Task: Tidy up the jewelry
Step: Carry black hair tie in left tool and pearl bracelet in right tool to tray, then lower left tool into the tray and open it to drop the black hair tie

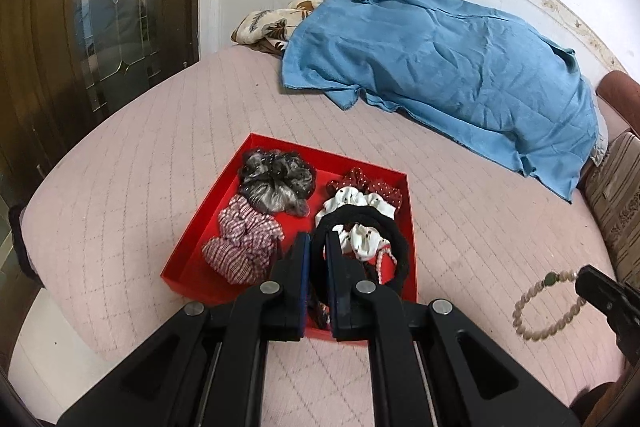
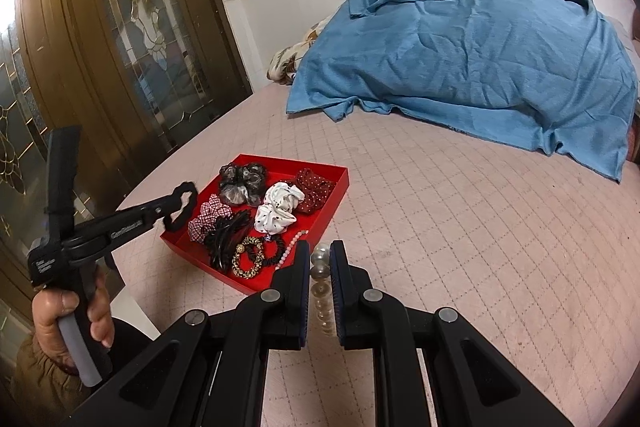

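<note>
**Two grippers, each holding one piece, over a red tray of hair ties**

While the red tray (image 2: 335,174) sits on the pink quilted bed (image 2: 440,227), both grippers hang close to it with their jaws nearly shut, each on one item. The left gripper (image 1: 317,247) pinches one black hair tie (image 1: 360,219); in the right wrist view that loop hangs at the tray's left edge. The right gripper (image 2: 320,255) clamps one bead bracelet (image 1: 548,307); from the left wrist view its loop hangs from the jaw tips just right of the tray, and between the pads the beads (image 2: 322,271) run in a line along the fingers.

In the tray I count four fabric scrunchies: one grey (image 2: 242,183), one red-checked (image 2: 208,219), one white with dots (image 2: 278,211), one dark red with dots (image 2: 316,187). Nearer lie one black claw clip (image 2: 226,235), long axis running from the near edge inward, one gold-and-black band (image 2: 248,259), one black beaded band (image 2: 276,247) and one pink bead string (image 2: 296,239).

One blue cloth (image 2: 480,67) lies crumpled at the far end of the bed.
</note>
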A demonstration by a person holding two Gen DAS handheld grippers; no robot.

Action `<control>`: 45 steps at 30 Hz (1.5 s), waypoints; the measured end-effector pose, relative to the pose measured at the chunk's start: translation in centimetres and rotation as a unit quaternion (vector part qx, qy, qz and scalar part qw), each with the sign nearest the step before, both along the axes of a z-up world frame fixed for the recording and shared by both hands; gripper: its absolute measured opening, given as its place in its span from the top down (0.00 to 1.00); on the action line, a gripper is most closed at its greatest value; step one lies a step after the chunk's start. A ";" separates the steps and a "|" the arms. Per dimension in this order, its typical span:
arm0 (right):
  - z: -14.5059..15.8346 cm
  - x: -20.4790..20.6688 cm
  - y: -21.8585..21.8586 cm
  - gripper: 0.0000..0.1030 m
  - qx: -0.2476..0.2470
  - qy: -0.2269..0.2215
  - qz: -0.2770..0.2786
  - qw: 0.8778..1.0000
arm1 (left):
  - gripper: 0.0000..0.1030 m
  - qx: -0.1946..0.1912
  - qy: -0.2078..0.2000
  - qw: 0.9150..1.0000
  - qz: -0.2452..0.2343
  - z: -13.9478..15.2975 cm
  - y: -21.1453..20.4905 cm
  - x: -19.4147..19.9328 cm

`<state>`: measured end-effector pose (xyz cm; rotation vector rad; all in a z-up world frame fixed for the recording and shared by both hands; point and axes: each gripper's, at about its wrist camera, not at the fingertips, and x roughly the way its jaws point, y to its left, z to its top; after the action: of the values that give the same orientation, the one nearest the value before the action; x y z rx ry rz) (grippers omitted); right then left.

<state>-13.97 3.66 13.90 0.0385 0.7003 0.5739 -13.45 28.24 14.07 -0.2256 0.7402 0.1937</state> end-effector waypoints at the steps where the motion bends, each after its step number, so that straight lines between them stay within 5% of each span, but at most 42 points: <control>1: 0.0 0.1 0.0 0.89 -0.001 0.000 0.000 1.000 | 0.93 0.004 0.001 1.000 -0.002 -0.1 -0.3 0.5; 15: 0.1 2.5 1.3 0.89 -0.015 0.012 -0.003 1.000 | 0.93 0.076 -0.014 0.996 -0.038 0.2 -3.0 5.3; 45: 0.1 6.1 8.7 0.89 -0.032 0.031 0.044 0.998 | 0.93 0.018 0.000 1.000 -0.012 -1.9 1.9 5.7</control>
<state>-7.87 12.35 13.98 -0.0343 0.7839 0.6363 -7.72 30.16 12.20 -0.1814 0.7379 0.1837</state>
